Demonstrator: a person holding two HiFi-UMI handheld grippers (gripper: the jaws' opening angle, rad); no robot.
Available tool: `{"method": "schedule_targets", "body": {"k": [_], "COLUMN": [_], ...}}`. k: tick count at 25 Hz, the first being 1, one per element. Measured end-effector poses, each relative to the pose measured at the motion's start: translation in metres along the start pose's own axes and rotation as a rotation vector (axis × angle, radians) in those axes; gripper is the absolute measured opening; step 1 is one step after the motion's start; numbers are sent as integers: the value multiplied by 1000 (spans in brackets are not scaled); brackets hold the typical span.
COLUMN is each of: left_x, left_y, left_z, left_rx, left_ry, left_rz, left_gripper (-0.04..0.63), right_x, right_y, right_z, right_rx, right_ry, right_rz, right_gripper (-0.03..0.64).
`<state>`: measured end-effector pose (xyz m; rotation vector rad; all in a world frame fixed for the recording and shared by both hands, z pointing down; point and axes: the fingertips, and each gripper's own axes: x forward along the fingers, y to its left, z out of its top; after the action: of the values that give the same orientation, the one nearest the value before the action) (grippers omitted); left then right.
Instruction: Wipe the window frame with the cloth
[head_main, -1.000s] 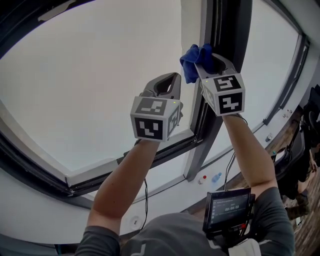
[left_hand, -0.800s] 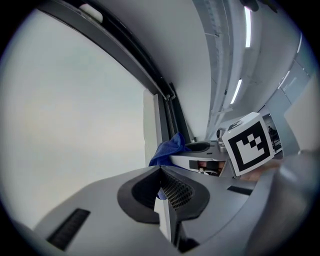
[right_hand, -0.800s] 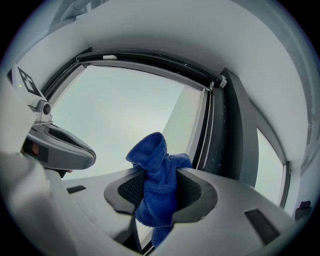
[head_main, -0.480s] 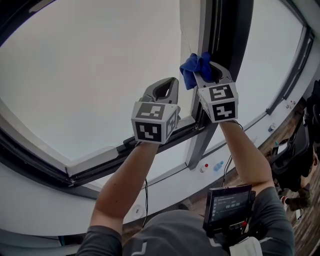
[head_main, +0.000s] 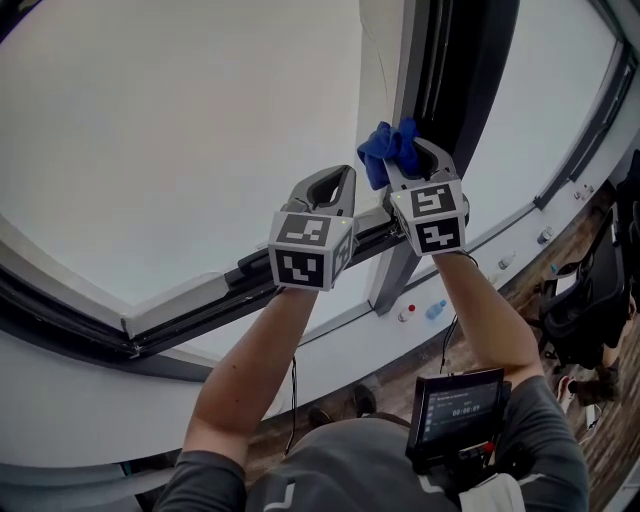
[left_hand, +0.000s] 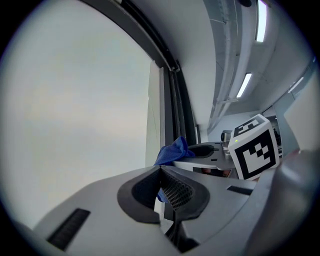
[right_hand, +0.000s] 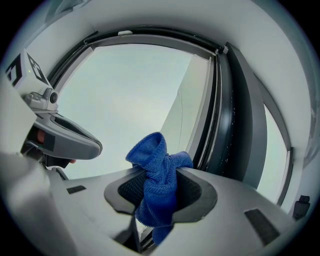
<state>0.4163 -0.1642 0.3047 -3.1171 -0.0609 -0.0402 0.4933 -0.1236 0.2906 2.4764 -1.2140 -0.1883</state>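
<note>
No readable text, label or brand. Chest-mounted screen (head_main: 459, 413) shows row of digits, too small and blurred to read.

Blue microfibre cloth (head_main: 385, 148), bunched in a wad, pinched between the jaws of the right claw (head_main: 403, 162), folds poking out above, tail hanging below, just beside the dark upright bar of the window frame (head_main: 445, 70), contact unclear.
</note>
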Motion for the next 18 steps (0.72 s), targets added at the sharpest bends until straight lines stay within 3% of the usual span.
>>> {"method": "schedule_targets", "body": {"k": [18], "left_x": [12], "left_y": [5], "left_z": [-126], "left_rx": [-64], "left_ry": [158], "left_rz": [24], "left_gripper": [8], "right_x": [14], "right_y": [55], "right_z": [-130], "right_rx": [14], "right_ry": [179], "right_rz": [73], "right_gripper": [152]}}
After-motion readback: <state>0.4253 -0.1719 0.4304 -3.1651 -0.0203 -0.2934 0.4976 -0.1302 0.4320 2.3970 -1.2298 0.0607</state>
